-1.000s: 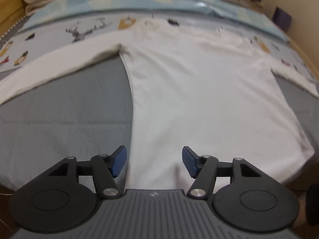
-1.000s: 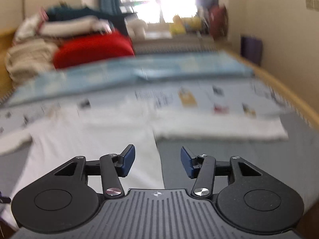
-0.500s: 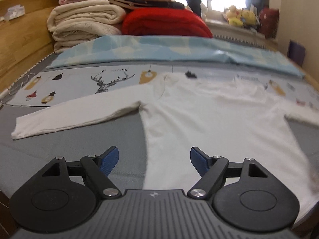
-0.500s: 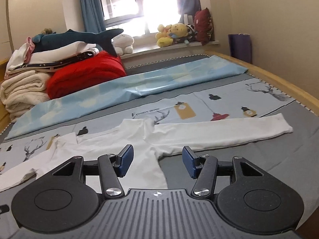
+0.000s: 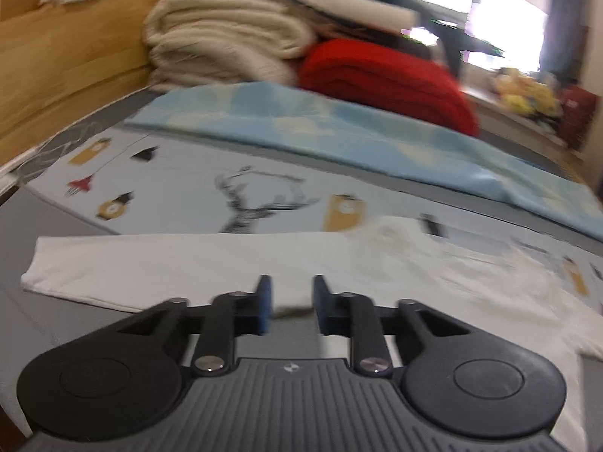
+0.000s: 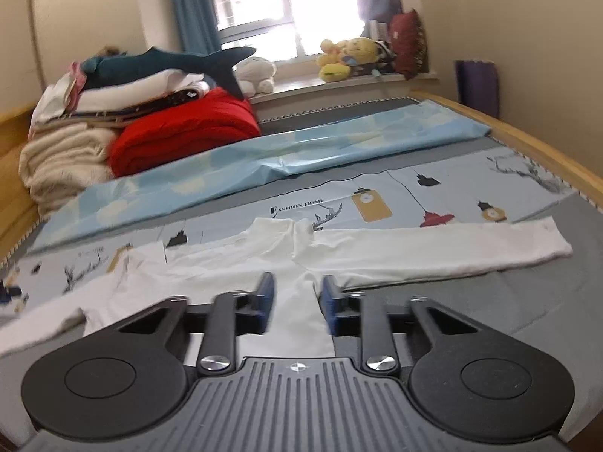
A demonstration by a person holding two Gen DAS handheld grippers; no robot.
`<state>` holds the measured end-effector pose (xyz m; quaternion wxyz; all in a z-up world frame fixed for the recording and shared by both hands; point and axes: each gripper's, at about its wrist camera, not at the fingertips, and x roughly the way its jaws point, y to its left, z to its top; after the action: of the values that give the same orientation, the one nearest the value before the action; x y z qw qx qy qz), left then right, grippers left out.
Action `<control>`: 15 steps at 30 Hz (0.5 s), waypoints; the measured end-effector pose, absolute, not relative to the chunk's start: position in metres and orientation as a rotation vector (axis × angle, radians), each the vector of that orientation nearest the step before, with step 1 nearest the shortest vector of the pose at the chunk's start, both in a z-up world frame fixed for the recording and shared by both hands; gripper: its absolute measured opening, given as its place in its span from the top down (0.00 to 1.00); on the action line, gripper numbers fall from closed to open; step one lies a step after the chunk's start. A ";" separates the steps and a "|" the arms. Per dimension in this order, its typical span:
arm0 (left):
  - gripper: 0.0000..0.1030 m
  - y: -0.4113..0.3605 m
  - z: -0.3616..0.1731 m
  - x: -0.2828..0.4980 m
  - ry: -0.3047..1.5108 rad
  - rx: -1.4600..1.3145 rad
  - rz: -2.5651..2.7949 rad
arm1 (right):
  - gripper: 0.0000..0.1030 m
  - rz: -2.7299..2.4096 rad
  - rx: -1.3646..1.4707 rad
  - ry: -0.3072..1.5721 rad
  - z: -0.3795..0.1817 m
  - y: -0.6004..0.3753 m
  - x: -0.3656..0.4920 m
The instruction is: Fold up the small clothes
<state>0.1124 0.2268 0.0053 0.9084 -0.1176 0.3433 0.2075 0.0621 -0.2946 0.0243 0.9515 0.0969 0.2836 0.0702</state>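
A white long-sleeved shirt point(image 5: 414, 263) lies flat on the printed bed cover, collar away from me and both sleeves spread out. My left gripper point(image 5: 290, 301) hovers over the near edge of the left sleeve point(image 5: 150, 263). Its jaws are closing, with a narrow gap left, and the sleeve edge shows through the gap without being pinched. My right gripper point(image 6: 296, 301) hangs over the shirt's point(image 6: 233, 263) side just below the right sleeve point(image 6: 433, 252). Its jaws are closing too, and the white cloth lies flat behind the gap, not pressed by the pads.
Folded cream blankets point(image 5: 226, 37) and a red quilt point(image 5: 384, 75) are stacked at the head of the bed behind a light blue sheet point(image 5: 339, 128). A wooden board point(image 5: 56, 67) runs along the left and a wooden rail point(image 6: 546, 143) along the right. Plush toys point(image 6: 346, 58) sit on the windowsill.
The left view has swung left and lifted, from the shirt's body to its left sleeve. Both grippers' jaws have narrowed from wide open to a small gap. The right gripper has barely shifted.
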 end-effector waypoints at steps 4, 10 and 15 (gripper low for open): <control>0.86 0.280 -0.033 0.127 0.741 -0.247 0.516 | 0.82 0.156 0.158 0.584 0.027 -0.283 0.063; 0.78 0.377 -0.081 0.108 0.773 -0.440 0.698 | 0.81 0.150 0.117 0.566 0.039 -0.264 0.066; 0.55 0.459 -0.104 0.066 0.712 -0.857 0.844 | 0.81 0.139 0.102 0.577 0.045 -0.243 0.077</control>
<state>0.0663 0.4586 -0.1039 0.7657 -0.3943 0.3277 0.3884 0.0768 -0.2428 0.0447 0.9551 0.0504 0.2839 0.0686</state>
